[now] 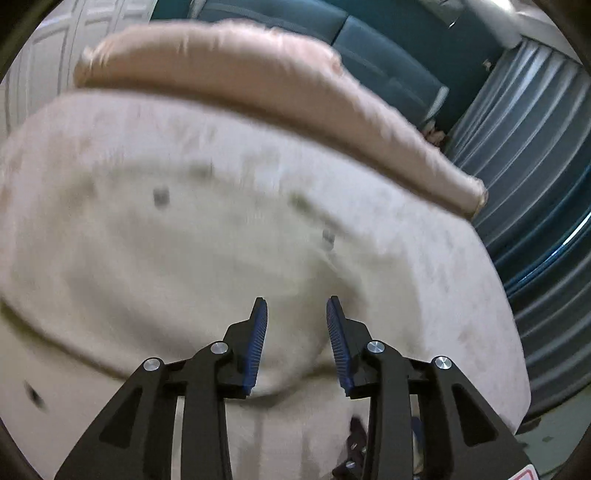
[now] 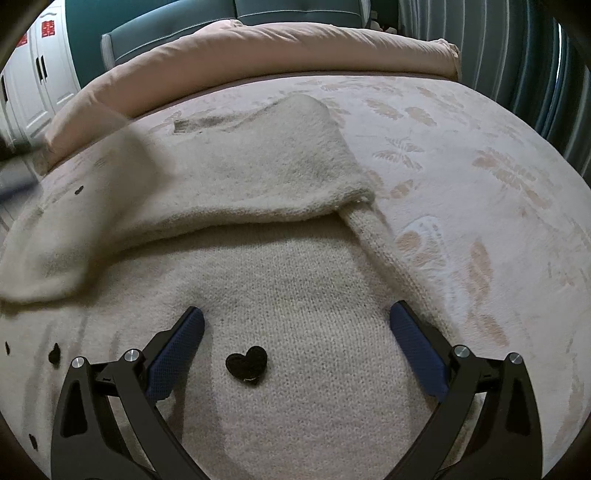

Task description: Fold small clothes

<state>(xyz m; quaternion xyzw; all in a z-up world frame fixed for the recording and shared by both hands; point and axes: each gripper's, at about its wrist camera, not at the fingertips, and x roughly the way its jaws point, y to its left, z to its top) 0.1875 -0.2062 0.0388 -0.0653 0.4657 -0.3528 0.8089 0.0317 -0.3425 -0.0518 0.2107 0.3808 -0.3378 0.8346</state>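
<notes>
Behind the bed point(image 2: 461, 155) stand a teal padded headboard point(image 2: 295, 11) and a long pink pillow point(image 2: 258, 51). On the pale flowered bed cover lies a fluffy cream knitted sweater point(image 2: 295, 295) with small black hearts point(image 2: 246, 364), one sleeve folded across it. The right gripper point(image 2: 297, 325) hangs over it, jaws spread wide and empty. The left gripper point(image 1: 296, 306) has its jaws a little apart, pinching nothing.

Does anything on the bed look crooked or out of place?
Yes. The sweater is only half folded: its sleeve lies slanted across the body, and the left end bunches up unevenly. No damage shows.
</notes>
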